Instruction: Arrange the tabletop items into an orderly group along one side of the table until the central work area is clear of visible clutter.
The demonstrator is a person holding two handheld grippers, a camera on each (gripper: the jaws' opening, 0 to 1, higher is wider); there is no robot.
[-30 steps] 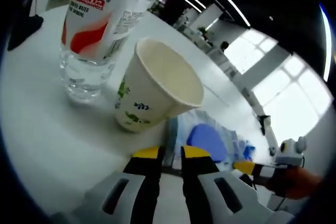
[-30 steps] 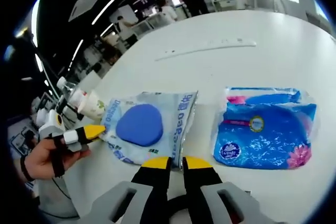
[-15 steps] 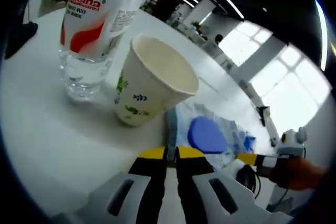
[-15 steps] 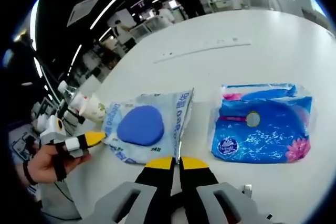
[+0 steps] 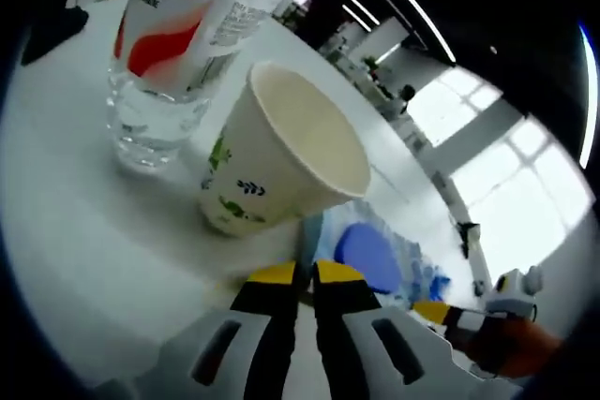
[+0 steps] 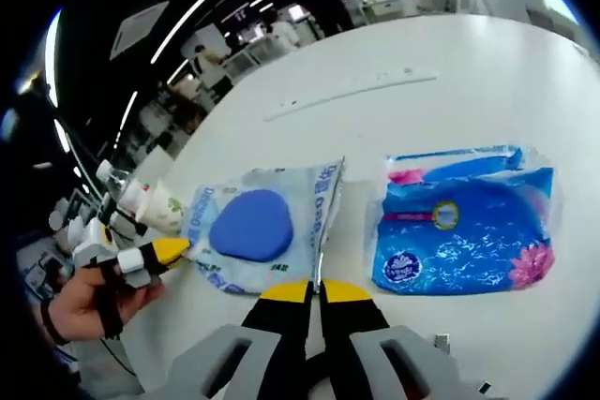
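A white tabletop (image 6: 487,91) runs through a bright open-plan office, ceiling light strips overhead.

The wet-wipe pack with the blue lid (image 6: 258,229) lies flat near the tabletop's edge, and I hold it at two ends. My right claw (image 6: 315,291), jaws apart a second ago, is now closed on the pack's near edge. My left claw (image 5: 305,274) has likewise drawn its yellow tips together, pinching the pack's border where it meets the paper cup (image 5: 281,161); in the right gripper view that claw's tip (image 6: 165,250) sits at the pack's far corner.

Just beyond it, the cup stands beside the clear water bottle with the red label (image 5: 173,44), already close together. Well to the other side of the wipes lies the blue tissue packet (image 6: 459,231), untouched, separated by a strip of bare surface.

With both grips newly set, I judge the pack is ready to be slid or lifted toward the cup and bottle. The tissue packet would have to follow before the centre counts as clear.
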